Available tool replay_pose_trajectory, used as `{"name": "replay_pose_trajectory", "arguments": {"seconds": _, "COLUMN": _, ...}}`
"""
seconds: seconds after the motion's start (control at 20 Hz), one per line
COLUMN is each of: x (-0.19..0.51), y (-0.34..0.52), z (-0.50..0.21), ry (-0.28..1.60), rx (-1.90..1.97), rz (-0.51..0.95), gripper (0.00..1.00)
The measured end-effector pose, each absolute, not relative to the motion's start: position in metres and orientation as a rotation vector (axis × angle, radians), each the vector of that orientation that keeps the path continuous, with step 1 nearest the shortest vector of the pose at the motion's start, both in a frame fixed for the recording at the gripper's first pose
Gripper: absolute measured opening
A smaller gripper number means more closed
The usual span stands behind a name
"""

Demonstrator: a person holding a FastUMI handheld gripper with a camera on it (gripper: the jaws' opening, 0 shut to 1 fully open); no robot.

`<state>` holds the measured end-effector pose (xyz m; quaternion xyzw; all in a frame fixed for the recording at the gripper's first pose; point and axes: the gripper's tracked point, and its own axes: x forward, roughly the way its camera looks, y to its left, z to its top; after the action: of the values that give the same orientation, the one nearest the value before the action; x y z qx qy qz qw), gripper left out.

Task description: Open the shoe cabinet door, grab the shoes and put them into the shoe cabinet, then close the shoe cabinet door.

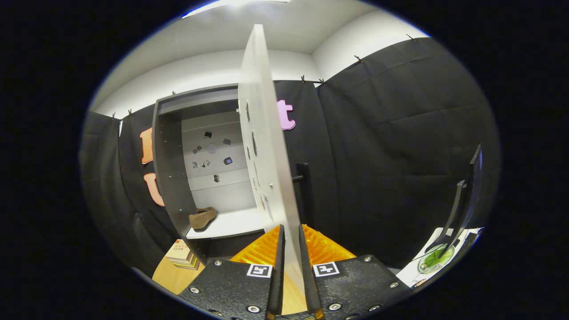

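Observation:
The shoe cabinet (171, 178) stands open ahead and to the left, dark-sided with a pale back wall and a white shelf (231, 224). A brown shoe (202, 218) lies on that shelf near the left wall. The cabinet door (262, 146) swings out toward me, seen edge-on as a tall pale panel with a dark handle (302, 175) on its right face. My gripper (291, 242) is shut on the door's lower edge, one finger pressing each face.
A stack of books (182, 255) rests on a wooden table (171, 278) below the cabinet. To the right, a dark upright stand (464, 200) rises over a white surface holding a glass dish with something green (435, 260). Black cloth lines the walls.

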<state>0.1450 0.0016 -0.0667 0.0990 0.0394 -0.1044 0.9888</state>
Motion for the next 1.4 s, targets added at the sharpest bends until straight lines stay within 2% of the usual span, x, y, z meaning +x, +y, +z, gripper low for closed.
{"name": "replay_pose_trajectory", "arguments": {"seconds": 0.6, "x": 0.142, "y": 0.075, "z": -0.12, "ry": 0.209, "rx": 0.214, "rz": -0.103, "gripper": 0.2}}
{"name": "replay_pose_trajectory", "arguments": {"seconds": 1.4, "x": 0.175, "y": 0.229, "z": -0.332, "ry": 0.637, "rx": 0.222, "rz": 0.146, "gripper": 0.2}}
